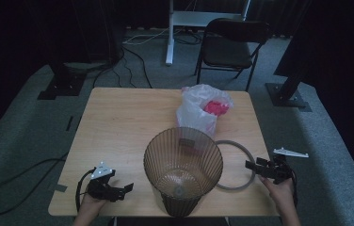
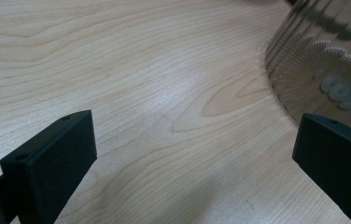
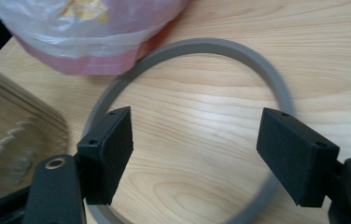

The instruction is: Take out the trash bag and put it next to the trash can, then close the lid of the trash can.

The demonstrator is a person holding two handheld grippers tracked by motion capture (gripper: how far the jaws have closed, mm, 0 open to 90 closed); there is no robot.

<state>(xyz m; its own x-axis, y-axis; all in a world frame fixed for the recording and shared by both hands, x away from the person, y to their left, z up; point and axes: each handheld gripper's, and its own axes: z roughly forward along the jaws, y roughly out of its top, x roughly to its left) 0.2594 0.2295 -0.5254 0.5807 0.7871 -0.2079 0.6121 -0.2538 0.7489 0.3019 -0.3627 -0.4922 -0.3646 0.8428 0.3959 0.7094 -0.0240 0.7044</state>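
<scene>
the grey ring (image 3: pixel 239 60) lay flat on the table (image 1: pixel 118 122), directly under and ahead of the right gripper (image 3: pixel 194 154), whose jaws stood apart and gripped nothing; its near arc passed below both pads. the right hand was plainly the nearer 1. the left gripper (image 2: pixel 192 158), also spread and empty, hovered just beside the ribbed bin (image 1: pixel 183 169). the bin hid part of the ring's left side, and the plastic bag (image 3: pixel 85 32) touched or overlapped its far edge.

The left gripper (image 2: pixel 194 154) hangs low over the pale wooden table (image 2: pixel 131 70), its two black jaws wide apart with only bare wood between them — the ribbed, translucent brown bin (image 2: pixel 327 60) stands just beside the right-hand jaw.
</scene>
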